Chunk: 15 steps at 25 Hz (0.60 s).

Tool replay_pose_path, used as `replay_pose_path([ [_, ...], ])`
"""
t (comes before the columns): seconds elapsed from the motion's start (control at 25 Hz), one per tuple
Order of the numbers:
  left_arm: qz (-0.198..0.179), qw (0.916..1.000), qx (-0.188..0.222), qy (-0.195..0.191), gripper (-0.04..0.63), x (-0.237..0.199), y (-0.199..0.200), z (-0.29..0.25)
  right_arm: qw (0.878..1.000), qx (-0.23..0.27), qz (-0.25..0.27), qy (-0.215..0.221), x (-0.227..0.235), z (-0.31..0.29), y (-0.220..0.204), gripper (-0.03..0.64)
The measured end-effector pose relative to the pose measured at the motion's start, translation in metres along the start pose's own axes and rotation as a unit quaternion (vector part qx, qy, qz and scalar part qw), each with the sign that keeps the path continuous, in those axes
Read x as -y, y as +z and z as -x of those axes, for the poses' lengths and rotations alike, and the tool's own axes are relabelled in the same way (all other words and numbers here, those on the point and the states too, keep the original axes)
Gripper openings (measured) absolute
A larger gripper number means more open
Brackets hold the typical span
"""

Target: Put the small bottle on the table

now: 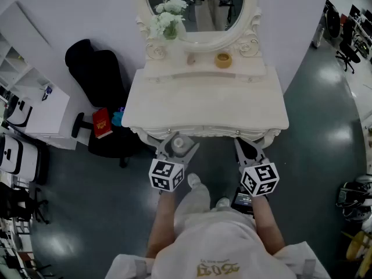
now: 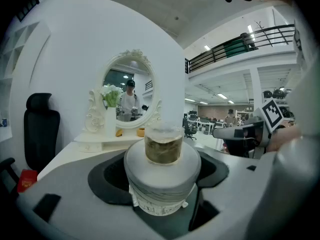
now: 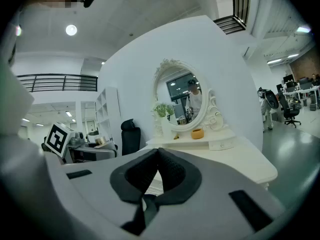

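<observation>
The small bottle [image 2: 161, 176] is white and round, with a clear brownish cap [image 2: 163, 145] pointing away from me. My left gripper [image 2: 162, 184] is shut on it, with the dark pads against both its sides. In the head view the left gripper [image 1: 176, 143] holds the bottle [image 1: 178, 143] just off the front edge of the white dressing table [image 1: 203, 106]. My right gripper [image 1: 246, 149] hovers to the right at the same edge. In its own view the right gripper [image 3: 157, 159] is shut, with nothing between the pads.
An oval mirror [image 1: 195, 7], a vase of white flowers [image 1: 167, 17] and a small yellow ring-shaped thing [image 1: 223, 59] stand on the table's raised back shelf. A black chair [image 1: 97, 74] with a red book [image 1: 102, 122] stands to the left. My feet are under the table's front.
</observation>
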<state>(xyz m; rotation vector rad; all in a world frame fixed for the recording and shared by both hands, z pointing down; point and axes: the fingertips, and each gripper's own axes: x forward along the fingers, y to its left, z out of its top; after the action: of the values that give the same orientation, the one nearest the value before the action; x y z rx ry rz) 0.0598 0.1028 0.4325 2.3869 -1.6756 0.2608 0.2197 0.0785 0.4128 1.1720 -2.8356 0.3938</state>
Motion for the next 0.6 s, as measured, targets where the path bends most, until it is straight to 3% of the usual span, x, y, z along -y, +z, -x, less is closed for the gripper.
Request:
replay_pose_path([
  [0.4, 0.009, 0.9999, -0.007, -0.002, 0.356, 0.001, -0.012, 0.007, 1.0, 0.0, 0.007, 0.006, -0.01, 0.006, -0.007, 0.011],
  [0.6, 0.015, 0.9998, -0.013, 0.01, 0.356, -0.009, -0.016, 0.012, 1.0, 0.005, 0.004, -0.011, -0.001, 0.004, -0.006, 0.012],
])
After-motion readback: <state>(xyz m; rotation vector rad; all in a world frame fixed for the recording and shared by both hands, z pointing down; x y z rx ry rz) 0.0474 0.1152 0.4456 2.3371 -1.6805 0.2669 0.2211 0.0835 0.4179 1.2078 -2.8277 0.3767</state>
